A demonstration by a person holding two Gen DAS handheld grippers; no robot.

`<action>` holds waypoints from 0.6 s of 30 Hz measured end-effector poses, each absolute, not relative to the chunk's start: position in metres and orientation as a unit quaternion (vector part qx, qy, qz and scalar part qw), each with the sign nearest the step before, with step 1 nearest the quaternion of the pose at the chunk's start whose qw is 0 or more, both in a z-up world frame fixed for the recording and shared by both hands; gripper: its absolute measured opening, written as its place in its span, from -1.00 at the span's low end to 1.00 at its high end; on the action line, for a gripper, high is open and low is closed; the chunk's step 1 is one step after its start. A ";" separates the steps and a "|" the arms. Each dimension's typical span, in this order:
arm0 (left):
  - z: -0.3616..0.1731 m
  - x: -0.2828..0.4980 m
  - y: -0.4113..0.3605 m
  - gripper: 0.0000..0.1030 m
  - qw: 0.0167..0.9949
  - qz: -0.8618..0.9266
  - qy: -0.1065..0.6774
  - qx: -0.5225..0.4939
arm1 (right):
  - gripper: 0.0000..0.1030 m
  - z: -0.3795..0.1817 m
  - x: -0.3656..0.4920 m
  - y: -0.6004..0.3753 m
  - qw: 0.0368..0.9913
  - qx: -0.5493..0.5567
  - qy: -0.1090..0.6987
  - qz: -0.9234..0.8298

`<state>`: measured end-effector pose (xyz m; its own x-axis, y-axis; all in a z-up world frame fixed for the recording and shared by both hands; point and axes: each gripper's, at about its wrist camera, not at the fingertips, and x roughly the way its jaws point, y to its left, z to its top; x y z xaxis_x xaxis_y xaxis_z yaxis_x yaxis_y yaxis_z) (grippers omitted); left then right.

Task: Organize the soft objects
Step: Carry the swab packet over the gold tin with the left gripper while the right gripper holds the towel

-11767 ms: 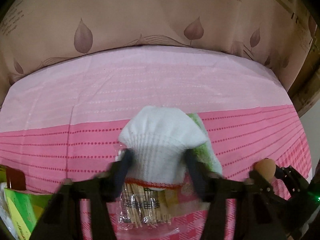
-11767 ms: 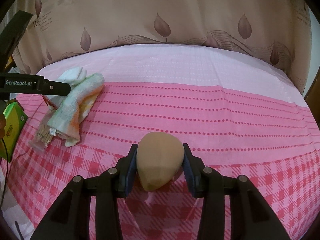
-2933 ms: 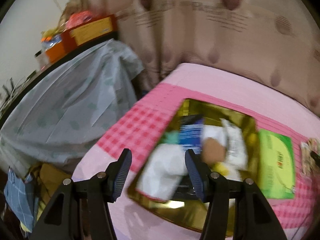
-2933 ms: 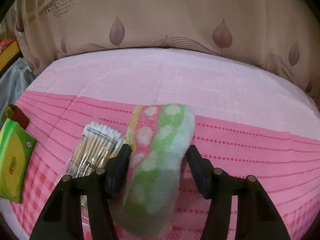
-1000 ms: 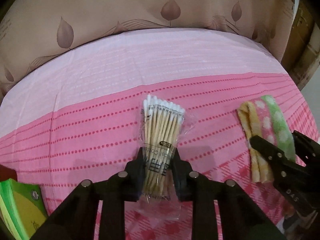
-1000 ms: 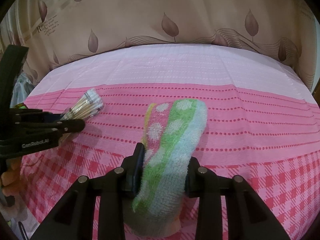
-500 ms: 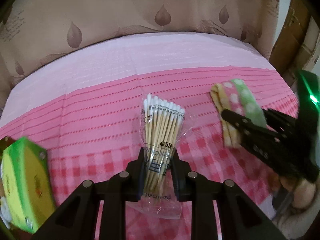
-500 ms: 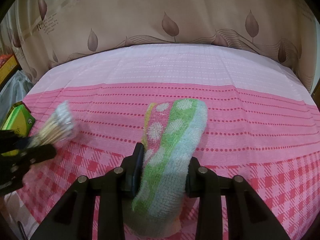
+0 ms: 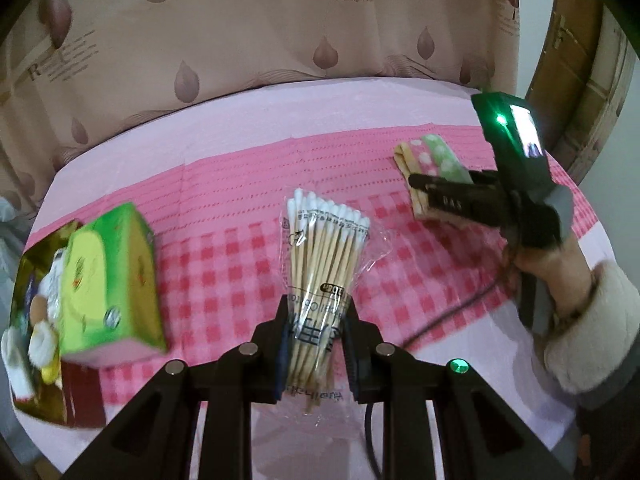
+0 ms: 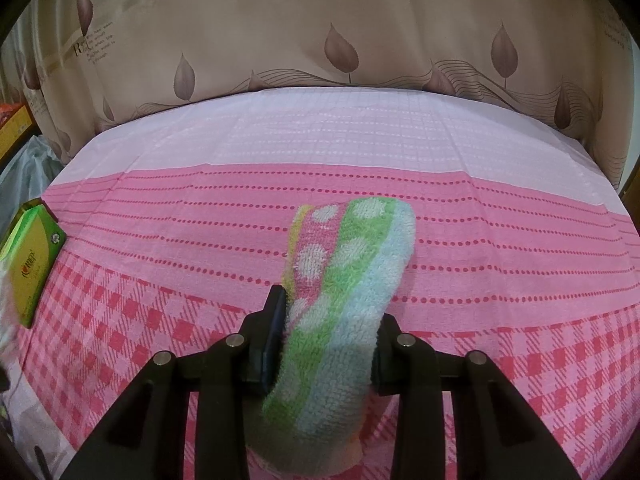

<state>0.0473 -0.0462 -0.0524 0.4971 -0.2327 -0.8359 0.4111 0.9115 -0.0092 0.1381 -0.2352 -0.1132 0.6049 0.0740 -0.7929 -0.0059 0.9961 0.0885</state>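
My left gripper is shut on a clear packet of cotton swabs, lifted above the pink checked cloth, white tips pointing away. My right gripper is shut on a folded striped towel with green, blue and pink bands and white dots; the towel's far end rests on the cloth. From the left wrist view the right gripper appears at the right, held by a hand in a pale sleeve, with the towel sticking out beyond it. A gold box at the far left holds several soft items.
A green tissue box lies beside the gold box at the left; it also shows at the left edge in the right wrist view, green tissue box. A brown leaf-patterned curtain hangs behind the table. A cable trails from the right gripper.
My left gripper has carried the swab packet up and leftward, so the tissue box and gold box came into view. The right gripper and towel have stayed put.
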 end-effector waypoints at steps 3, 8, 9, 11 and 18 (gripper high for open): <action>-0.052 0.033 -0.033 -0.57 0.862 -0.181 0.463 0.098 | -0.36 -0.113 0.138 -0.235 0.895 0.038 0.444 0.021; -0.050 0.013 -0.009 -0.57 0.866 -0.168 0.461 0.100 | -0.36 -0.114 0.138 -0.234 0.895 0.037 0.444 0.020; -0.050 0.008 -0.003 -0.57 0.866 -0.164 0.462 0.098 | -0.36 -0.114 0.138 -0.234 0.895 0.036 0.444 0.020; -0.050 0.000 0.006 -0.57 0.868 -0.155 0.461 0.097 | -0.36 -0.114 0.139 -0.234 0.895 0.034 0.444 0.019; -0.044 -0.017 0.036 -0.57 0.874 -0.131 0.461 0.076 | -0.35 -0.114 0.139 -0.233 0.895 0.033 0.445 0.017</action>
